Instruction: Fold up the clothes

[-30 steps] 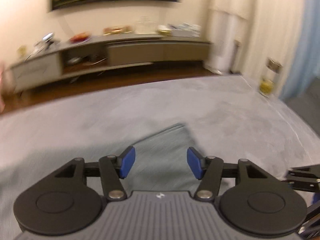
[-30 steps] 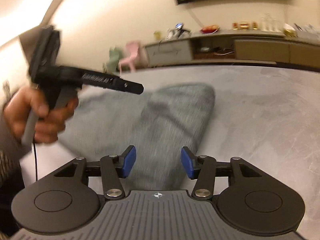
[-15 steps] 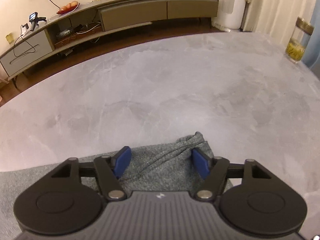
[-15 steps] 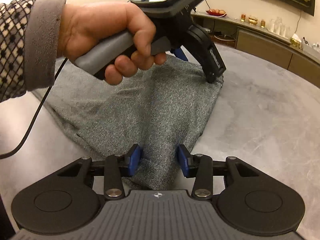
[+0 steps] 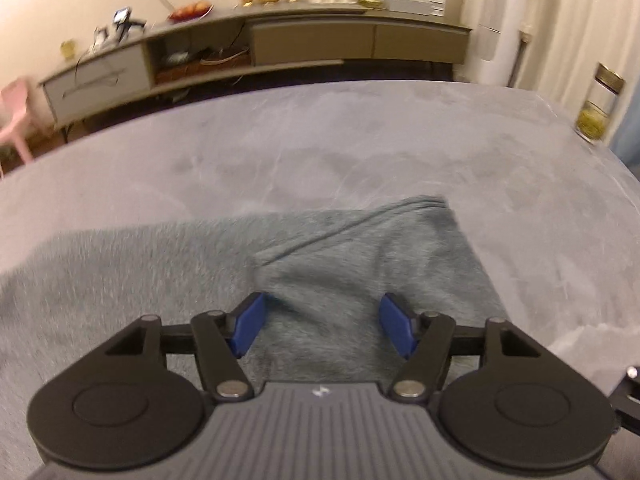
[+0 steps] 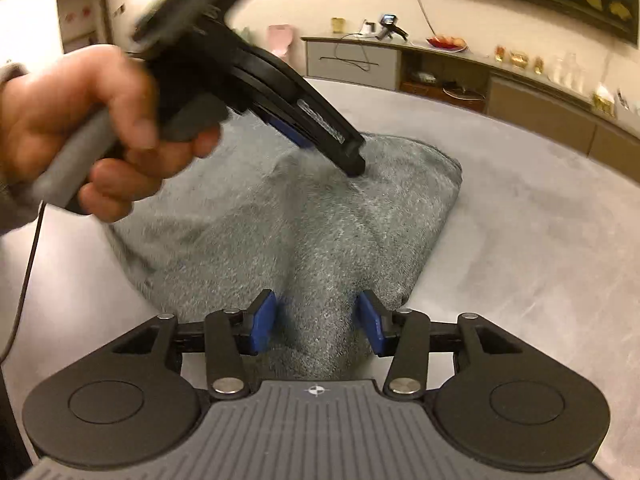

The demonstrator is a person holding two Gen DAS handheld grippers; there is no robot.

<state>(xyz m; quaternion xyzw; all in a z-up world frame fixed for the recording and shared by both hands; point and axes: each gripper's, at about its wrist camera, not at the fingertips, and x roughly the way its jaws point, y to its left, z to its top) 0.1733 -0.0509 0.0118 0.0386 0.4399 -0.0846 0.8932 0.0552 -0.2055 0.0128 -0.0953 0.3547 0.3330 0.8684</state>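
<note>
A grey knit garment (image 5: pixel 360 264) lies folded over on the grey table (image 5: pixel 320 140); it also shows in the right wrist view (image 6: pixel 320 232). My left gripper (image 5: pixel 324 330) is open and empty above the garment, its blue pads apart. In the right wrist view the left gripper (image 6: pixel 344 156) is held by a hand (image 6: pixel 92 128) over the garment's far part. My right gripper (image 6: pixel 316 320) is open with its pads on either side of the garment's near edge.
A long low sideboard (image 5: pixel 256 52) with dishes and small items stands along the far wall. A glass jar (image 5: pixel 596 112) stands at the table's right edge. A pink chair (image 5: pixel 16 120) stands at the far left. A cable (image 6: pixel 28 272) hangs from the left hand.
The left gripper has lifted and pulled back from the garment's folded corner, so more fabric shows ahead of it. The right gripper's pads have spread wider apart over the near edge.
</note>
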